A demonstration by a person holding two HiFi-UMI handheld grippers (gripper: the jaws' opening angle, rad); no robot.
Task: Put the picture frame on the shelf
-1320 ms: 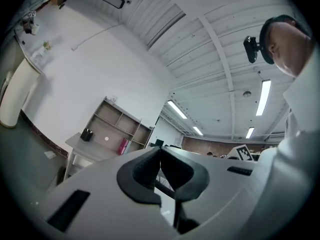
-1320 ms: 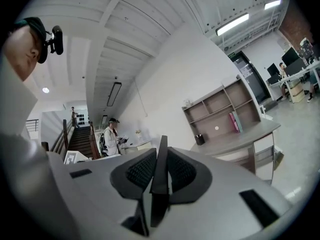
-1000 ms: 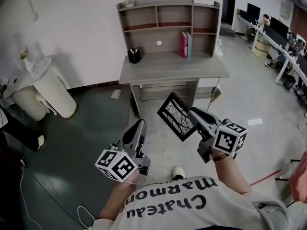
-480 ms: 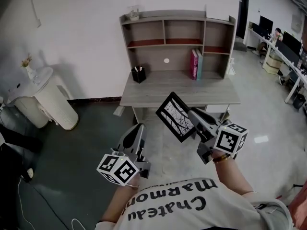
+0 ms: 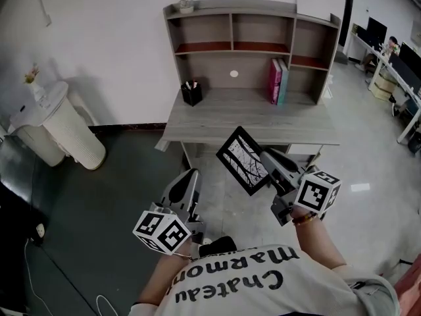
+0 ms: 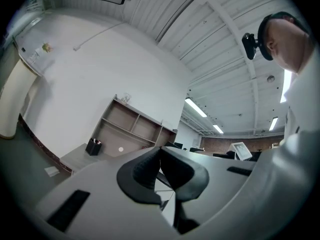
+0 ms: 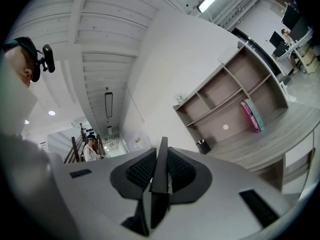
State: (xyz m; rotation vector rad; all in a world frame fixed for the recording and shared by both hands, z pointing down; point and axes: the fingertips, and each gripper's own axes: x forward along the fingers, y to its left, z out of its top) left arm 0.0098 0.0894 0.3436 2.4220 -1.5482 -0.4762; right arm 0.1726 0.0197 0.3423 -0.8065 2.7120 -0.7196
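Desk (image 5: 250, 124) with its shelf (image 5: 253, 45) stands on grey floor (image 5: 112, 196) against a white wall in my head view, frame (image 5: 245, 160) held in air short of it; left gripper view shows left gripper (image 6: 160, 150) closed, empty; only right gripper view shows right gripper (image 7: 160, 156) clamping the frame's edge, plus a distant person (image 7: 91, 150).

A white wall (image 5: 99, 38) meets grey floor (image 5: 99, 196), a white bin (image 5: 69, 133) at left, office desks (image 5: 395, 78) far right.

Left hand-held gripper (image 5: 189, 175) closed, right hand-held gripper (image 5: 267, 157) clamped.
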